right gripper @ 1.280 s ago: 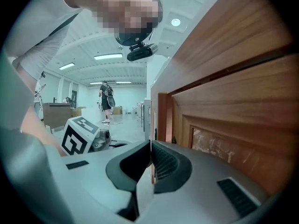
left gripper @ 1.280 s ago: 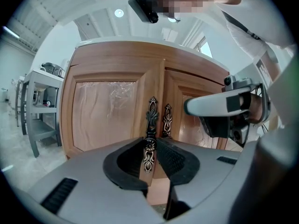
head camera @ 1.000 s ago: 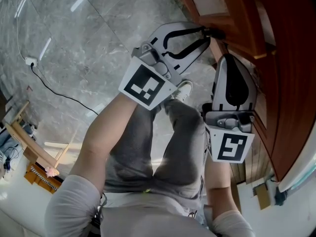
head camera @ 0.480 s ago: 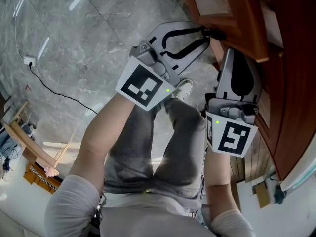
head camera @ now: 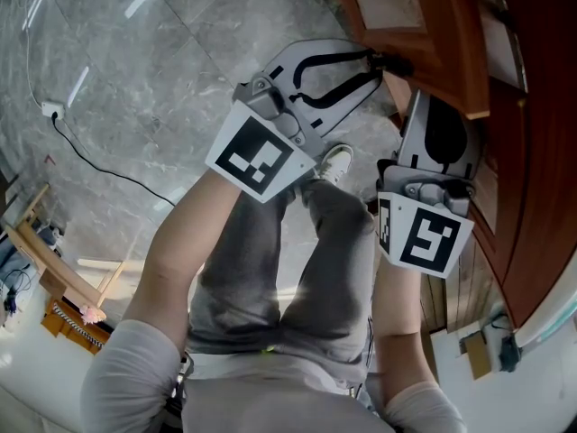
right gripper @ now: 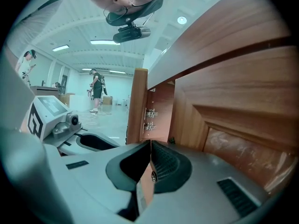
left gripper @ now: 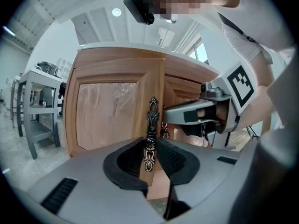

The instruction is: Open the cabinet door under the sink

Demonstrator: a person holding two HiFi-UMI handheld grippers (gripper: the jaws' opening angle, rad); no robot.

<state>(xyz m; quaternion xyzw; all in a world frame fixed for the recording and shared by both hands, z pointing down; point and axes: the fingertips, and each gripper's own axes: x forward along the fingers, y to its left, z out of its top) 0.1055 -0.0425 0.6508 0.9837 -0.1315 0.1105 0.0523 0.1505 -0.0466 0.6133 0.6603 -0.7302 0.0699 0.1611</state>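
We had the left gripper (left gripper: 150, 143) pinched on the ornate dark metal handle (left gripper: 152, 115), its two black pads pressing the small round knob from either side. That handle ran upright along the free edge of the cabinet door (left gripper: 107, 120), a light wooden door with a cloudy panel set in its frame, straight ahead of us below a pale countertop (left gripper: 121, 45). Just beside it hung a second handle (left gripper: 164, 125) on the neighbouring door (left gripper: 182, 90), and the right gripper (right gripper: 150, 143) reached in at that side. Its jaws were drawn narrow, clamped on a thin wooden edge (right gripper: 145, 185) that carried a small round metal fitting. We could not tell for certain which door that edge belonged to. Beyond those jaws two metal hinges (right gripper: 150, 118) sat in a gap beside a wooden upright (right gripper: 137, 106). From the head view both grippers lay close together against the reddish cabinet front, above our grey trousers (head camera: 270, 269) and one white shoe (head camera: 335, 162) on the grey marble floor (head camera: 180, 79).
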